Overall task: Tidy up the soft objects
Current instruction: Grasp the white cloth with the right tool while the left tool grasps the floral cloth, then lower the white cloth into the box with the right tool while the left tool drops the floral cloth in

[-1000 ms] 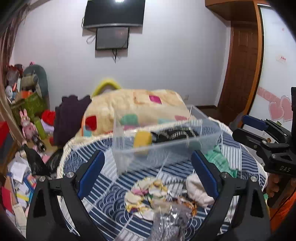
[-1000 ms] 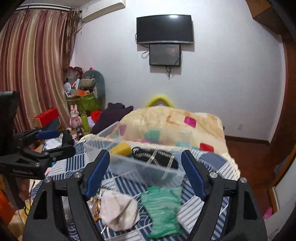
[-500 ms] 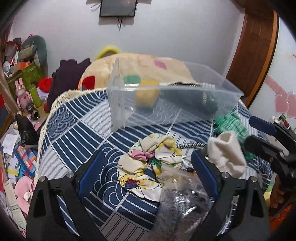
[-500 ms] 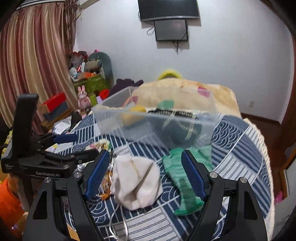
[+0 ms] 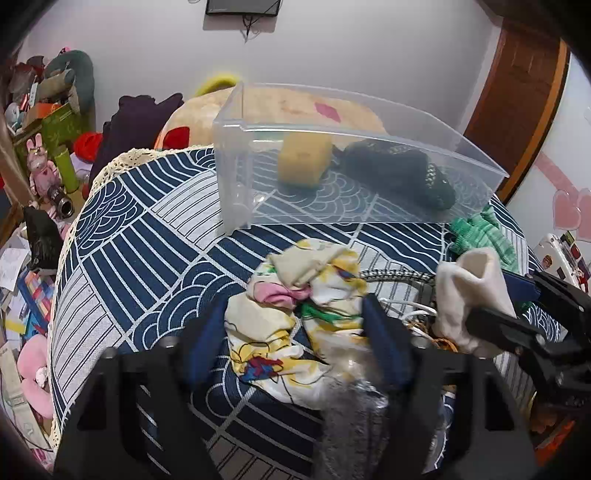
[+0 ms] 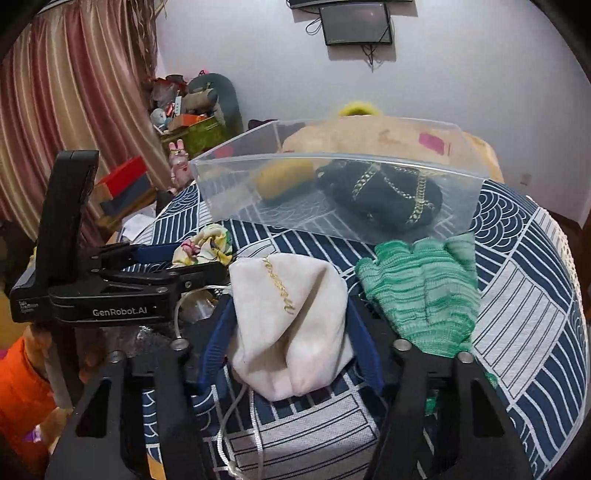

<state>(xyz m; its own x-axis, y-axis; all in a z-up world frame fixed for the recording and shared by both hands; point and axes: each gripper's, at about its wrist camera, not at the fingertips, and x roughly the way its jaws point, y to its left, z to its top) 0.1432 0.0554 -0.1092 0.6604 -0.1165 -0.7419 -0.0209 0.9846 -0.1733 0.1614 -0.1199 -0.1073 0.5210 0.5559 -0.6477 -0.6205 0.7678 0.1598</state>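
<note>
The crumpled yellow-and-pink printed cloth [image 5: 295,325] is straddled by the left gripper [image 5: 295,317], its jaws spread about it. The cream drawstring fabric pouch [image 6: 291,325] is flanked by the right gripper [image 6: 290,325], whose jaws touch its sides; whether it is pinched cannot be told. Both lie on the blue-and-white patterned cover [image 5: 147,266], before the clear plastic bin [image 5: 236,177].

Pale wall [image 6: 461,74] fills the upper frame, with a dark wall-mounted screen [image 6: 356,24] at top centre and cables hanging below it. Striped reddish curtain [image 6: 74,92] down the left side of the right wrist view. Brown wooden door [image 5: 517,92] at upper right of the left wrist view. Clutter pile [image 5: 40,96] of boxes and stuffed toys in the corner, upper left. Papers and books litter the floor [image 5: 22,273] at left. Navy-and-white patterned cloth [image 5: 147,240] covers the central surface.
</note>
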